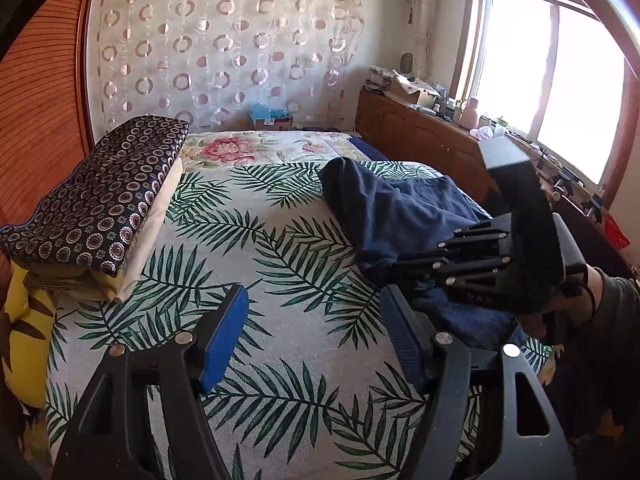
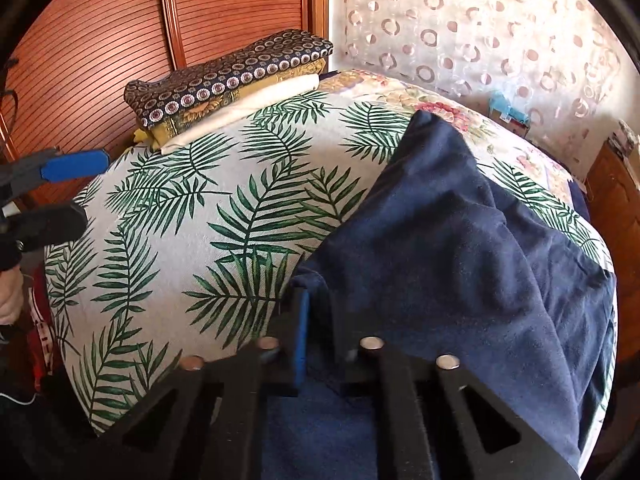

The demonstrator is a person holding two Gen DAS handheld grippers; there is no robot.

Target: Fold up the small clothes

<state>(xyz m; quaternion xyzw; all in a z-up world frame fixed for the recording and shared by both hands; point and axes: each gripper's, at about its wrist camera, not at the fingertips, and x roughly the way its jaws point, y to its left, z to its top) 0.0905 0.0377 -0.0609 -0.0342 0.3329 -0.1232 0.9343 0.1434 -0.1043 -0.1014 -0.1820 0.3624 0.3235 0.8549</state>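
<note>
Your right gripper (image 2: 320, 340) is clamped on the near edge of the navy garment (image 2: 460, 248), which drapes ahead and right of the jaws. Your left gripper (image 2: 60, 192) sits far left, apparently parted. Folded cloths (image 2: 228, 80) lie beyond.

Home bedroom: bed (image 1: 280, 240), curtain (image 1: 224, 48), wooden dresser (image 1: 420, 136).

I see a navy blue garment (image 2: 460, 248) on a white bedspread (image 1: 280, 280) printed with green palm fronds. At its left edge sits a dark stack (image 1: 104, 192) patterned with small rings. My gripper pads (image 1: 224, 340) are blue.
</note>
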